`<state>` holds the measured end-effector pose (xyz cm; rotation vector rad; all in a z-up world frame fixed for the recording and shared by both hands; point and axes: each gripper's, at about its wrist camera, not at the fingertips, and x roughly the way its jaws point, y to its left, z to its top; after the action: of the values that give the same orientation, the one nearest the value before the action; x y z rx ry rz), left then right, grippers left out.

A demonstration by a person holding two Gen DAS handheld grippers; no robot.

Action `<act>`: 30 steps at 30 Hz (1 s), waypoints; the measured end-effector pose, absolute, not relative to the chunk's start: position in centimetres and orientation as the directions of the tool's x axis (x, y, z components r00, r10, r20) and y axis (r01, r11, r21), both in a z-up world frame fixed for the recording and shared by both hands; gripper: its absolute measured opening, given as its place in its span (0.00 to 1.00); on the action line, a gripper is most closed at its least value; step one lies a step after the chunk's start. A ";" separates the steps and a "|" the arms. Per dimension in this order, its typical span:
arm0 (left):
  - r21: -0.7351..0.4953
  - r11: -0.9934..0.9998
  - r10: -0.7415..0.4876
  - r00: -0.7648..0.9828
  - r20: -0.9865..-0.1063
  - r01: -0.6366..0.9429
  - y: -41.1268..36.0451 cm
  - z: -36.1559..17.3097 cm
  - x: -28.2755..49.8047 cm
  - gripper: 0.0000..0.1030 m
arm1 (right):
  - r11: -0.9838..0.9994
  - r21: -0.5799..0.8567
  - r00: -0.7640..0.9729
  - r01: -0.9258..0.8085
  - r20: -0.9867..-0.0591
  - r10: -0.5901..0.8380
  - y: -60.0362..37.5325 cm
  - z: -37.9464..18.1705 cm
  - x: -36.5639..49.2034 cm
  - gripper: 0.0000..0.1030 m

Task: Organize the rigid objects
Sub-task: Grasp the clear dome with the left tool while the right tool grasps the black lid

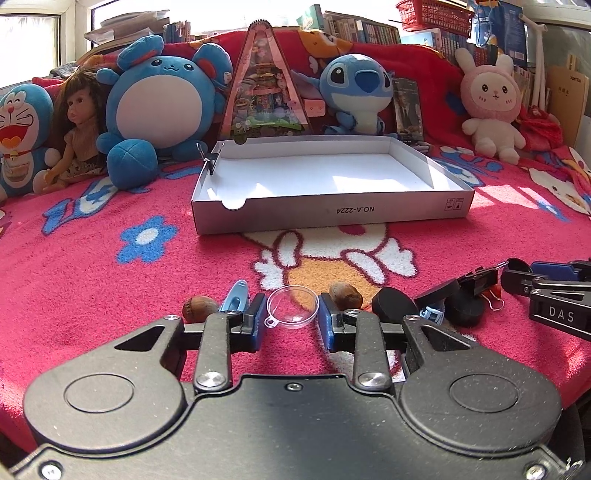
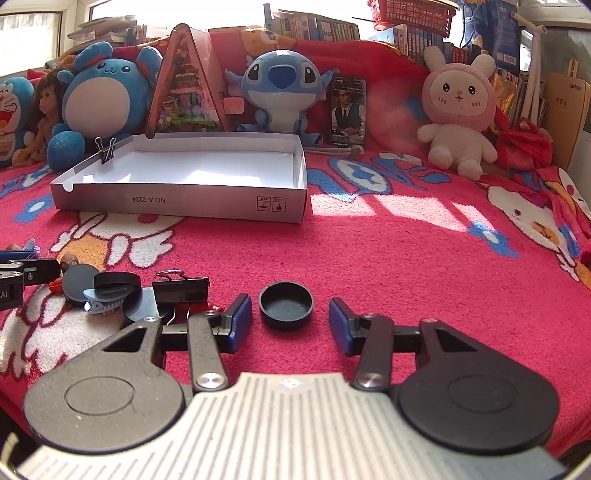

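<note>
Shallow white cardboard box on the pink patterned blanket, open side up, printed "NO.A-2224" upside down on its near wall. Nothing lying on its white floor; one black binder clip clamped upright on its left wall. Red plastic basket up on the bookshelf behind, contents hidden.

Along the back: five soft toys, namely Doraemon, a round blue mouse plush, Stitch, a pink rabbit, plus one doll; one triangular toy house.

Left gripper low over the blanket, blue pads set either side of a clear plastic dome with a small loop tab; pads very near its rim, actual pressing not clear. Two walnuts, one outside each finger. One light-blue clip by the left finger.

Right gripper with jaws apart around a black round cap lying hollow side up; clear gaps both sides, no contact.

Only from the right wrist: that cap, a large black binder clip with a red object under it, a framed photo card beside Stitch. Only from the left wrist: dome in full, both walnuts. In both: cluster of black discs, at least three.
</note>
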<state>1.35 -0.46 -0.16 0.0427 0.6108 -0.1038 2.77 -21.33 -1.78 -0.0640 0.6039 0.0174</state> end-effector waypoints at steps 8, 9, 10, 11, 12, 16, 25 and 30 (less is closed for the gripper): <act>0.000 0.992 -0.104 0.832 -0.545 0.124 -0.1 1.6 1.7 0.27 | 0.999 -0.029 0.826 -0.038 -0.564 0.015 -21.6 -0.9 3.1 0.37; -0.003 0.992 -0.108 0.833 -0.542 0.127 0.0 1.9 2.0 0.27 | 0.999 -0.021 0.826 -0.041 -0.564 0.022 -21.7 -0.7 3.2 0.37; -0.007 0.992 -0.113 0.835 -0.539 0.129 0.1 2.2 2.4 0.27 | 0.999 -0.014 0.825 -0.043 -0.564 0.028 -21.8 -0.5 3.4 0.37; -0.011 0.991 -0.117 0.835 -0.538 0.131 0.1 2.5 2.7 0.27 | 0.999 -0.006 0.826 -0.045 -0.563 0.034 -21.9 -0.3 3.5 0.37; -0.018 0.991 -0.124 0.835 -0.537 0.136 0.2 2.8 3.1 0.27 | 0.999 0.002 0.826 -0.048 -0.562 0.041 -22.0 0.0 3.8 0.37; -0.022 0.988 -0.140 0.839 -0.526 0.151 0.5 4.0 4.7 0.27 | 0.998 0.022 0.834 -0.061 -0.548 0.063 -22.2 1.2 5.0 0.37; -0.079 0.984 -0.176 0.824 -0.539 0.159 1.6 6.3 9.3 0.27 | 0.987 0.117 0.807 -0.115 -0.568 0.161 -22.0 3.5 10.0 0.37; -0.087 0.982 -0.187 0.807 -0.559 0.168 1.5 6.7 11.7 0.27 | 0.985 0.115 0.798 -0.128 -0.578 0.172 -21.5 4.5 12.9 0.37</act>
<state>11.72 1.45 6.65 -0.0339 0.6017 -0.1900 12.93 -21.47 4.47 0.0711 0.6274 0.1611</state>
